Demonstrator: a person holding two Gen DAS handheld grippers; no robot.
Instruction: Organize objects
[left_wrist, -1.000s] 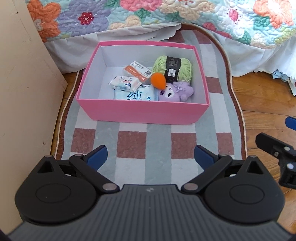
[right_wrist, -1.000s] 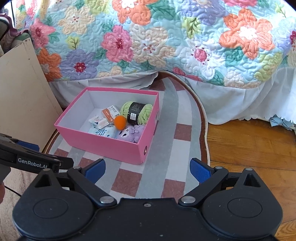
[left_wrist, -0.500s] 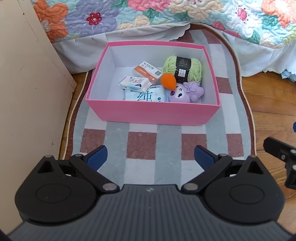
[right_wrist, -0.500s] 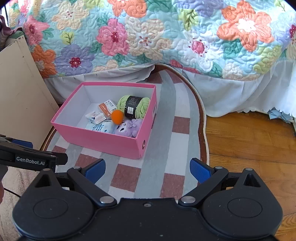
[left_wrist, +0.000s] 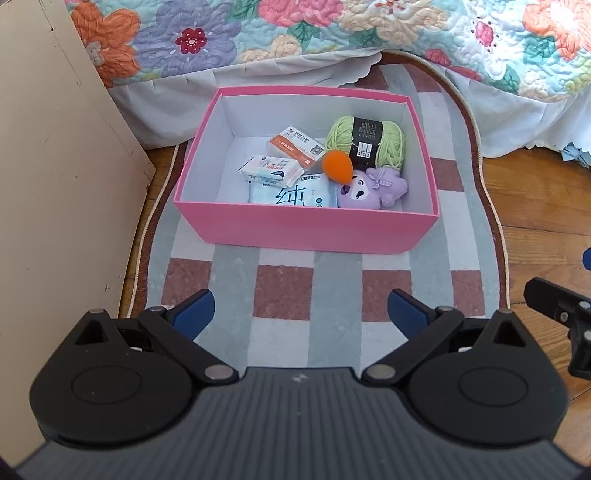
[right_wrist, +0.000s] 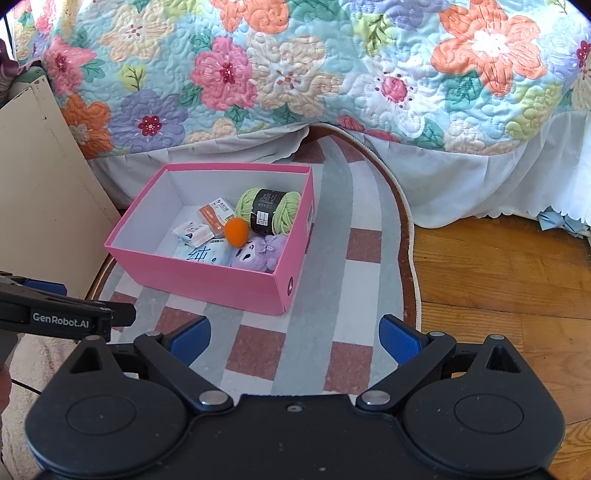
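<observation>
Your left tool and right tool are both spread, empty, low in frame over the rug. Pink box sits mid-frame on it, holding green yarn, orange ball, purple plush, tissue packs.

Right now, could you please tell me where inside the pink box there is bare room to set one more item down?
The pink cardboard box has bare white floor along its left wall and back wall. Its right and front are crowded: green yarn skein, orange egg-shaped sponge, purple plush toy, tissue packets.
</observation>
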